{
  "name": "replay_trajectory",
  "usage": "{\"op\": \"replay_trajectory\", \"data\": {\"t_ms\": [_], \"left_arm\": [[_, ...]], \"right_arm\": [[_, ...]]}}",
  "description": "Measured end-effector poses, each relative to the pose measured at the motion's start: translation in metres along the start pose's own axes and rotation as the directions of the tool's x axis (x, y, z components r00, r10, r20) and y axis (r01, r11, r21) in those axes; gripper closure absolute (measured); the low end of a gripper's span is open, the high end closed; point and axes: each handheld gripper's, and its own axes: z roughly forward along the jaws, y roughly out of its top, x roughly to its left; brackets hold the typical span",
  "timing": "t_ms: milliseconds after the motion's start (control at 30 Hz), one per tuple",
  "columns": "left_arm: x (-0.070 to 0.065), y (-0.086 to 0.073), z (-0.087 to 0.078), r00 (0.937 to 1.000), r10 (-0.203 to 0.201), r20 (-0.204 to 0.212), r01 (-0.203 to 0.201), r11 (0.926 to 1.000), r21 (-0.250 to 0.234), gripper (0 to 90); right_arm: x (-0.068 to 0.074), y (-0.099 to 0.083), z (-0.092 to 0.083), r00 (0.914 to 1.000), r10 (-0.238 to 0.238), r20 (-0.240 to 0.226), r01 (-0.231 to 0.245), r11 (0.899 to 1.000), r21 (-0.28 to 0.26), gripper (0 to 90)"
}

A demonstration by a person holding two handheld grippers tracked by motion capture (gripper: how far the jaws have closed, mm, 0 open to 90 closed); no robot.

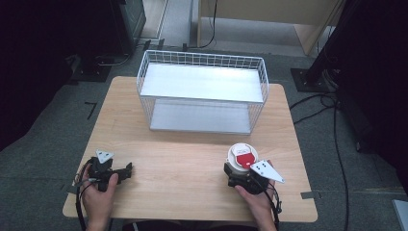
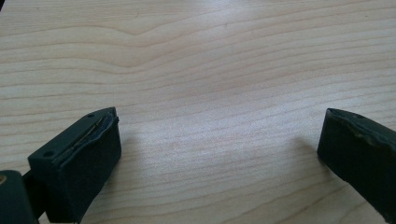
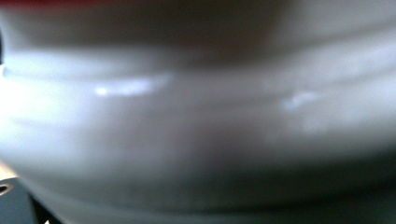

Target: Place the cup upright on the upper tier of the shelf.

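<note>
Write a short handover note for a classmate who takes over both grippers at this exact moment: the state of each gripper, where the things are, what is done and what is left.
Left gripper: open, jaws wide apart over bare wood at the near left of the light wooden table, holding nothing.
Right gripper: right up against the round white container with a red-and-white lid at the near right; its own view is a close blur of white, so the grip cannot be confirmed.
White wire shelf rack: at the far middle of the table, both shelves bare.
Done: container reached.
Left, probably: lift the container and set it on a shelf.
</note>
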Motion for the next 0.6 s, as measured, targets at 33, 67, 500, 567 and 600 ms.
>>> {"op": "replay_trajectory", "data": {"t_ms": [33,67,500,567,600], "left_arm": [[0.0,0.0,0.0,1.0,0.0,0.0,0.0,1.0,0.0,0.0],[0.0,0.0,0.0,1.0,0.0,0.0,0.0,1.0,0.0,0.0],[0.0,0.0,0.0,1.0,-0.001,0.001,0.001,1.0,0.0,0.0],[0.0,0.0,0.0,1.0,-0.001,0.001,0.001,1.0,0.0,0.0],[0.0,0.0,0.0,1.0,-0.001,0.001,0.001,1.0,0.0,0.0]], "right_arm": [[0.001,0.0,0.001,1.0,-0.002,0.005,0.002,1.0,-0.004,2.6],[0.002,0.0,0.002,0.9998,-0.009,0.015,0.01,1.0,-0.009,3.4],[0.015,-0.001,0.002,0.9967,-0.071,0.04,0.073,0.996,-0.05,8.2],[0.017,0.002,0.002,0.9965,-0.074,0.039,0.076,0.996,-0.055,8.2],[0.018,0.003,0.002,0.9958,-0.082,0.04,0.084,0.995,-0.057,8.2]]}}
